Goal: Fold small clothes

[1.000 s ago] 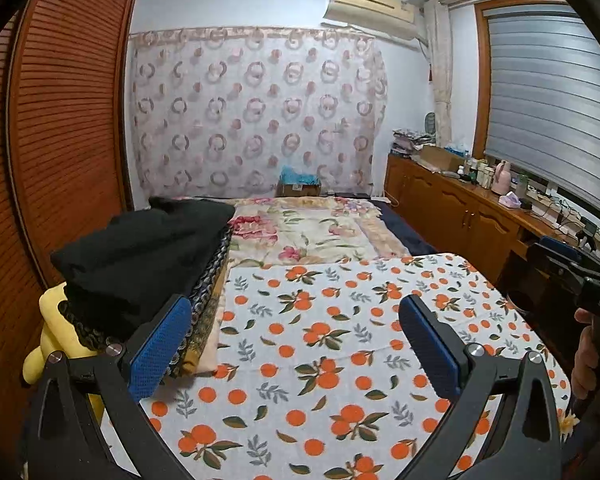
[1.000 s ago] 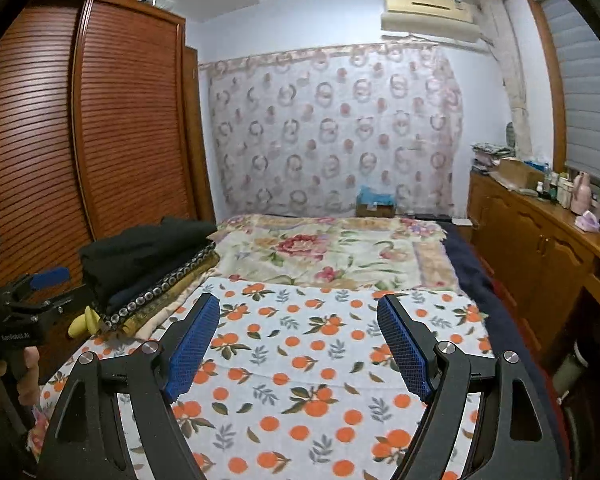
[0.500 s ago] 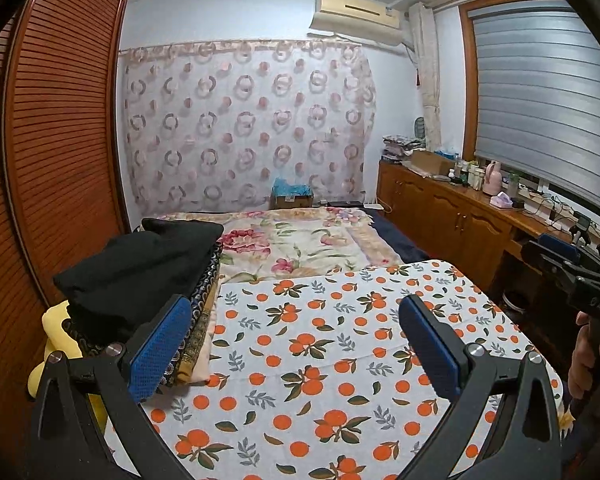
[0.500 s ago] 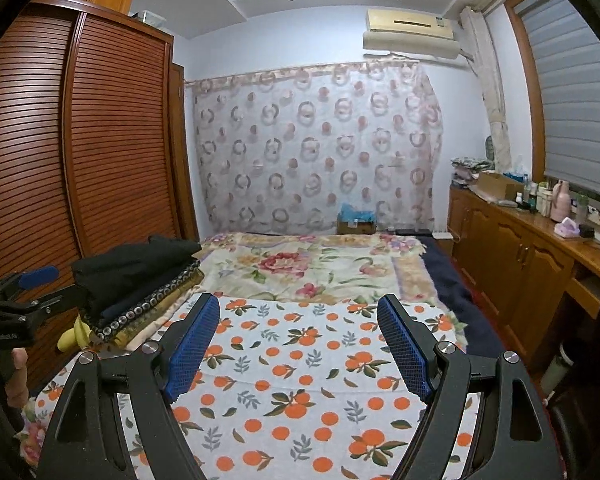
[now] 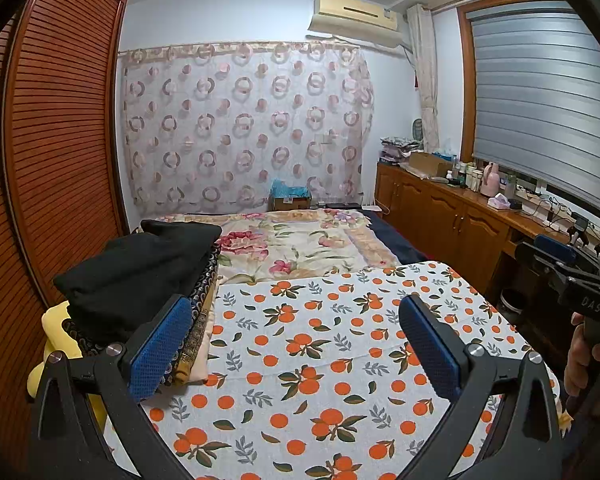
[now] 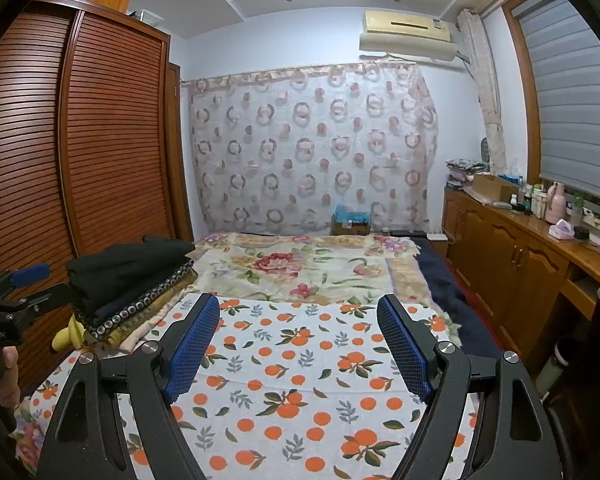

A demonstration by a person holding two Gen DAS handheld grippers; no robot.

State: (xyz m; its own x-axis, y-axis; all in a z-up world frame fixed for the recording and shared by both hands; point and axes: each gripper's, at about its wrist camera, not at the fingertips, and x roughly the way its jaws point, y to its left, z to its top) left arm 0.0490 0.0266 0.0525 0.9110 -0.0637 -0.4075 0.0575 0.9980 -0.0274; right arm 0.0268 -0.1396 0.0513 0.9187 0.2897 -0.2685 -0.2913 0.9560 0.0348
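A stack of folded clothes with a black garment (image 5: 140, 264) on top lies at the bed's left side; it also shows in the right wrist view (image 6: 128, 268). Patterned dark and tan pieces lie under it (image 6: 152, 308). My left gripper (image 5: 296, 344) is open and empty, held above the orange-print cloth (image 5: 320, 340) spread on the bed. My right gripper (image 6: 300, 344) is open and empty above the same cloth (image 6: 300, 360). Each gripper shows at the edge of the other's view.
A floral blanket (image 5: 300, 240) covers the far half of the bed. A slatted wooden wardrobe (image 6: 60, 160) stands on the left. A wooden sideboard (image 6: 520, 256) with bottles and boxes runs along the right wall. A yellow item (image 5: 56, 320) lies under the stack.
Both grippers have tilted up and pulled back a little, so more wall and ceiling show. Both stay open and empty.
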